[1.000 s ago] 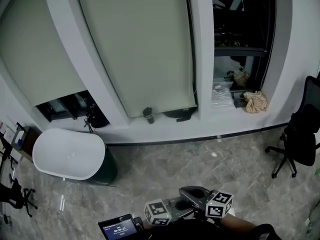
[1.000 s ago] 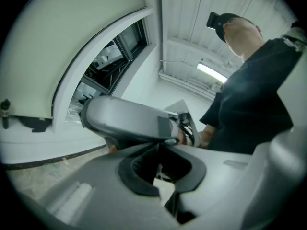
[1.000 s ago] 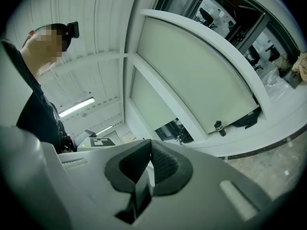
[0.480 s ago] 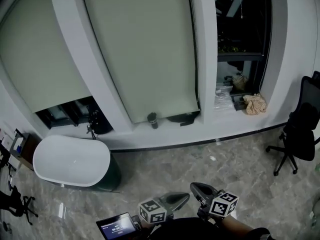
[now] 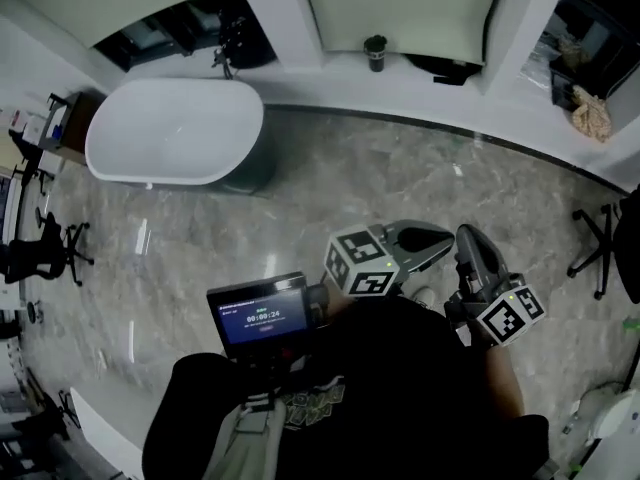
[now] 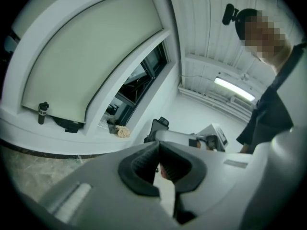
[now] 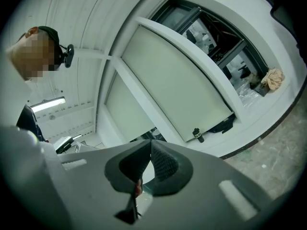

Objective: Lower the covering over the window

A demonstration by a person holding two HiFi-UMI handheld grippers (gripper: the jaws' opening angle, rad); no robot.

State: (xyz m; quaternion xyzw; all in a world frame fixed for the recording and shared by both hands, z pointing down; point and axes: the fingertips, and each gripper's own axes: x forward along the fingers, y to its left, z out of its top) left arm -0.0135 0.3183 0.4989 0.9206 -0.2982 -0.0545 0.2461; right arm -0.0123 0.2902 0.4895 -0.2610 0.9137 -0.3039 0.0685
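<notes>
On the marble floor (image 5: 330,188): one white tub (image 5: 175,133), one blind (image 6: 91,56), left gripper (image 6: 158,145), right gripper (image 7: 149,143) (both jaws closed, empty).

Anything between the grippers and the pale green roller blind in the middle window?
Nothing visible. Bare grey marble floor lies between the left gripper, the right gripper and the pale green roller blind. A white oval bathtub stands off to the left; a small dark bottle sits on the white sill by the blind's lower edge.

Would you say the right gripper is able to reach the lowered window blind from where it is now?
Probably not yet: the right gripper is held near the person's body, and a stretch of floor lies between it and the blind, though nothing seems to block the way.
</notes>
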